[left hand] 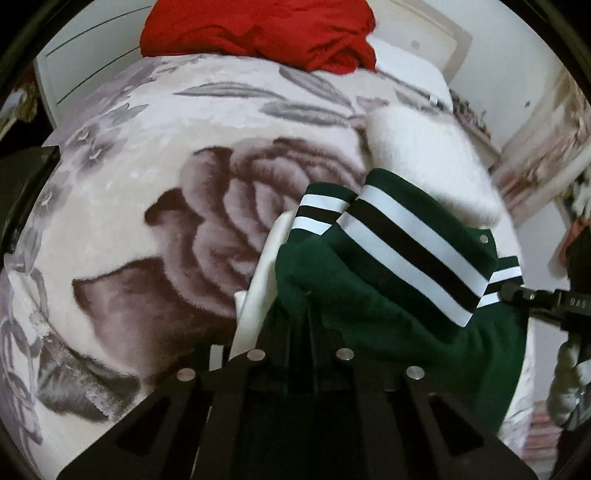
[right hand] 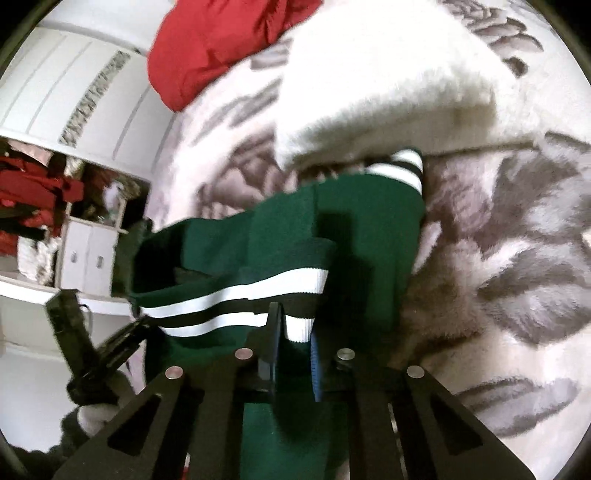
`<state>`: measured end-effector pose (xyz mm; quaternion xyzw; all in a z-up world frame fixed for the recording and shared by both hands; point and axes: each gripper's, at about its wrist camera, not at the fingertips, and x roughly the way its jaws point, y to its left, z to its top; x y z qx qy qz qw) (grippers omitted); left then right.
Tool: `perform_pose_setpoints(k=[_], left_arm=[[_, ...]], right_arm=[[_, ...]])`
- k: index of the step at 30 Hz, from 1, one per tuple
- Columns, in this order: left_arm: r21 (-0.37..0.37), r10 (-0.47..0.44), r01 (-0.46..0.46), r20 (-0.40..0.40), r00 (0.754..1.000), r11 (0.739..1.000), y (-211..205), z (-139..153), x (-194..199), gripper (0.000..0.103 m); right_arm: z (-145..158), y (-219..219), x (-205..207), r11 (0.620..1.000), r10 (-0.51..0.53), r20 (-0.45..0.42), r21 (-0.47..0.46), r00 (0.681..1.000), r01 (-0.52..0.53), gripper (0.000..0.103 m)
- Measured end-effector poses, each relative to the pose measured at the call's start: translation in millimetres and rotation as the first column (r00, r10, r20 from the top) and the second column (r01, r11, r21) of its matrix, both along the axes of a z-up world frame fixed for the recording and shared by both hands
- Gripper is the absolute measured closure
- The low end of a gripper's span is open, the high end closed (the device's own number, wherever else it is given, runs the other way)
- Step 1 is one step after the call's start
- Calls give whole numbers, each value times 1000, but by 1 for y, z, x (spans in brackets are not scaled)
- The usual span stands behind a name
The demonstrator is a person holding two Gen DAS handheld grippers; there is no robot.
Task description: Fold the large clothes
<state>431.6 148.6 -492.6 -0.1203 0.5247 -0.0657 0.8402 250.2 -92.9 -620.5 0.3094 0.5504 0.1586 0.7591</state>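
Note:
A dark green jacket (left hand: 369,295) with white and black striped ribbing hangs over the bed between my two grippers. My left gripper (left hand: 301,317) is shut on its green cloth; the fingers are mostly buried in the fabric. My right gripper (right hand: 295,332) is shut on the striped hem (right hand: 236,295) of the same jacket (right hand: 332,229). The right gripper also shows at the right edge of the left wrist view (left hand: 517,291), pinching the striped band. The left gripper shows at the lower left of the right wrist view (right hand: 122,332).
A floral plush blanket (left hand: 147,184) covers the bed. A white fluffy garment (left hand: 424,158) lies beyond the jacket and a red garment (left hand: 258,33) at the far end. A wardrobe and shelves (right hand: 74,110) stand to the left in the right wrist view.

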Motion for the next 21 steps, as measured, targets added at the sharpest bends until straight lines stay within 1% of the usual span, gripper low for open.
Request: perform_pose_setpoints(k=[1,4,5,7,8,9,10,11,12,13,14,15,16,17,18,19,20,21], left_arm=[[6,-3,3,13,1000,1000,-1,6,3,98],[17,-1,1,28,1000,1000,-3,11,20,98],[13,7,-7,20,1000,1000,-3,7,30,98],[22,7,-7,-27,1000,1000,-3,-13,51,97],[33,18,-16,-55,998,999,-3,-26,59,97],[40,12,-8,-116,993,999,-5,-49,70,97],[56,5,4,-159,987,998,-7,-63,75,97],[62,2,9,-184,983,998,-8,-70,76,96],[66,0,12,-179,984,998,-9,-67,73,95],[72,-4,16,-165,986,997,-11,-61,69,95],[77,-8,20,-150,989,997,-12,-55,64,94],[76,-11,22,-136,991,997,-12,-48,58,90],[64,-9,17,-122,993,998,-11,-41,51,86],[47,3,2,-116,993,999,-9,-37,46,71],[15,34,-33,-110,993,999,-3,-33,38,49],[-7,54,-55,-107,993,998,2,-32,35,38],[-40,85,-90,-99,991,995,8,-30,29,25],[-66,125,-131,-91,988,989,16,-28,21,25]], right_arm=[[9,-3,-1,1000,-13,17,9,1000,12,90],[32,-8,0,999,-38,68,-3,997,38,91],[37,-10,3,999,-42,82,-10,996,43,91],[37,-15,15,997,-66,90,-20,994,68,91],[27,-18,26,996,-76,73,-37,994,79,92],[17,-21,31,994,-89,48,-61,995,92,92],[1,-24,39,991,-110,13,-80,994,111,92],[-23,-27,48,992,-107,-59,-71,993,103,91],[-45,-28,56,995,-88,-124,-50,988,82,91],[-59,-31,59,997,-78,-173,-23,982,75,88],[-68,-37,58,997,-72,-210,24,975,79,82],[-71,-43,56,994,-62,-214,71,975,79,78],[-71,-47,54,993,-58,-208,91,976,79,63],[-70,-54,49,992,-55,-199,98,978,76,43],[-72,-57,47,992,-47,-198,106,979,69,33],[-77,-60,43,991,-32,-203,124,979,58,25],[-85,-62,40,987,-15,-213,156,977,49,25],[-92,-61,40,982,2,-226,185,974,41,24]])
